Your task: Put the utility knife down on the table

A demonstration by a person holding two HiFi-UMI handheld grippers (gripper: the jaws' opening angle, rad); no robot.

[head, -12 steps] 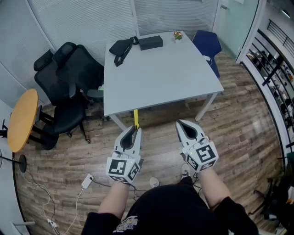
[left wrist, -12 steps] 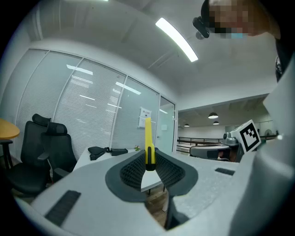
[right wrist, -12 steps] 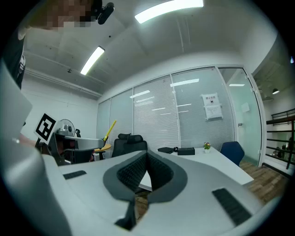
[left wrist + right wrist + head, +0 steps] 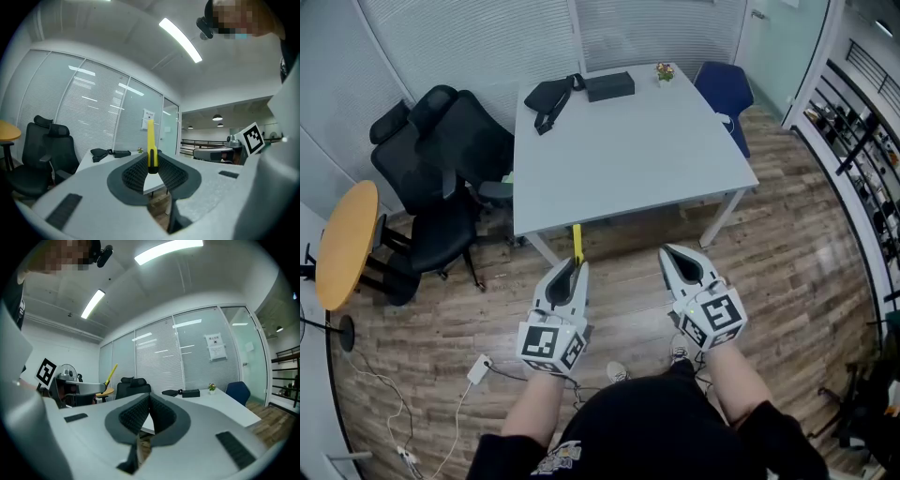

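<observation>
Your left gripper (image 4: 578, 265) clamps the yellow utility knife (image 4: 577, 242) at the table's (image 4: 628, 150) near edge; your right gripper (image 4: 667, 253), also short of the table, is clenched on nothing

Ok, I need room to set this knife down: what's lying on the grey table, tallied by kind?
Black bag: 1
Black box: 1
Small flower pot: 1
Total: 3

The utility knife (image 4: 577, 242) is yellow, the table (image 4: 628, 150) grey, the office chair (image 4: 450, 141) black.
</observation>
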